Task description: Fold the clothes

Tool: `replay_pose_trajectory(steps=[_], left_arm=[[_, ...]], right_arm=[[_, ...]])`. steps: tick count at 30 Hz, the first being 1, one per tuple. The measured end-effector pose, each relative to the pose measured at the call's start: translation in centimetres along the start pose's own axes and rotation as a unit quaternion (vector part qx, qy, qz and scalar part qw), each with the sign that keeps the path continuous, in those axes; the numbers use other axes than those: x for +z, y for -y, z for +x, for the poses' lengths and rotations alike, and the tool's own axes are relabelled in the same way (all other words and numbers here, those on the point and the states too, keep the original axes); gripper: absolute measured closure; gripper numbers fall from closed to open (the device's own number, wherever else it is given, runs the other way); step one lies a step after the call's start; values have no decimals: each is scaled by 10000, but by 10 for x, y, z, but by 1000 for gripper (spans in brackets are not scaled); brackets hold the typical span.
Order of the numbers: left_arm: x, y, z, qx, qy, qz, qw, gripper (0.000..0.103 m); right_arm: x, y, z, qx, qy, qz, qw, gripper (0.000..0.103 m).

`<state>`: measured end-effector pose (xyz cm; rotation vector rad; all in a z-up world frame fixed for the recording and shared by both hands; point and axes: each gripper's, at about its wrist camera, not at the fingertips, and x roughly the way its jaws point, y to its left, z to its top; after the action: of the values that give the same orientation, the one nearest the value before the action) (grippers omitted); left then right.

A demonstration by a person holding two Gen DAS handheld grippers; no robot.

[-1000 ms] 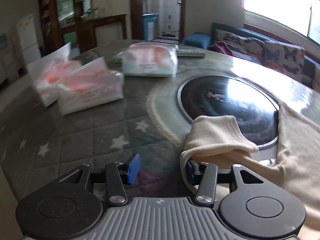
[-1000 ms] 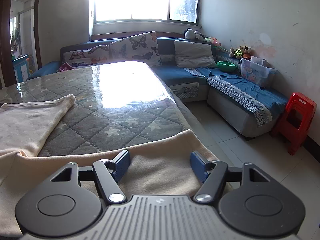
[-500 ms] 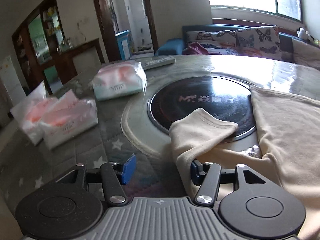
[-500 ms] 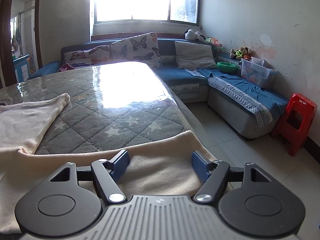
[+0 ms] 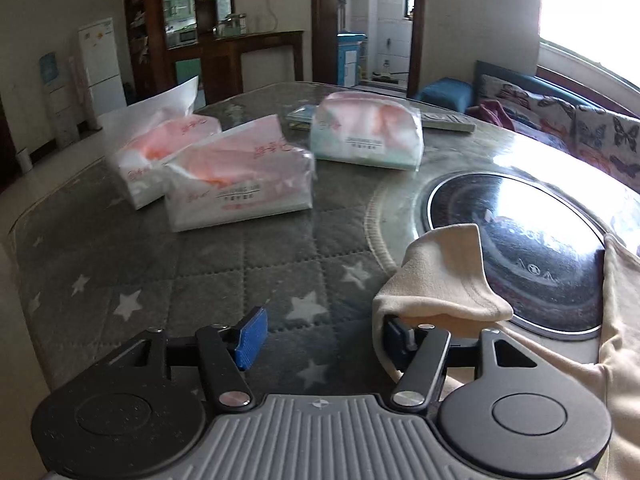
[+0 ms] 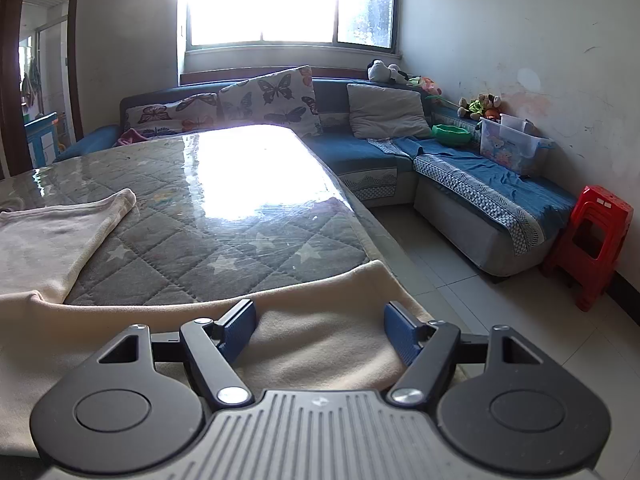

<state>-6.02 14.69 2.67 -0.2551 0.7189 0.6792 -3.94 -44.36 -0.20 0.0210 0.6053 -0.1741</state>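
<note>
My worry on the left: the cream garment's sleeve (image 5: 444,276) is draped over the right-hand pad of my left gripper (image 5: 322,334), whose jaws are opening with nothing pinched between them. If I pull away, the cuff could snag and drag the fold open. That sleeve lies at two o'clock from the gripper, touching it. My right gripper (image 6: 320,334) stands wide, holding nothing, above the garment's body (image 6: 320,344), whose edge runs from nine to three o'clock.
</note>
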Motion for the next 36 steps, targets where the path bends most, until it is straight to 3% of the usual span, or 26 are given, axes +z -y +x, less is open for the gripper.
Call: replay_pose_trajectory(steps=[8, 13, 14, 18, 20, 23, 30, 36], left_arm=[[5, -28, 1, -158, 29, -785, 9968, 38], [8, -46, 4, -20, -28, -1123, 9937, 38], [9, -48, 5, 23, -36, -1121, 9937, 38], [10, -56, 7, 780, 168, -786, 9937, 40], [11, -70, 8, 792, 100, -990, 9919, 40], [10, -76, -3, 670, 208, -945, 9931, 40], [3, -21, -21, -149, 385, 40, 9991, 40], [3, 15, -12, -379, 355, 426, 9977, 40]], right_arm=[[0, 1, 0, 4, -3, 11, 10000, 31], [0, 1, 0, 1, -5, 13, 10000, 31], [0, 1, 0, -2, -5, 10, 10000, 31], [0, -2, 0, -8, -7, 10, 10000, 30], [0, -2, 0, -14, -11, 17, 10000, 29], [0, -3, 1, -19, -14, 28, 10000, 29], [1, -2, 1, -21, -17, 46, 10000, 27], [1, 0, 0, -11, -13, 67, 10000, 27]])
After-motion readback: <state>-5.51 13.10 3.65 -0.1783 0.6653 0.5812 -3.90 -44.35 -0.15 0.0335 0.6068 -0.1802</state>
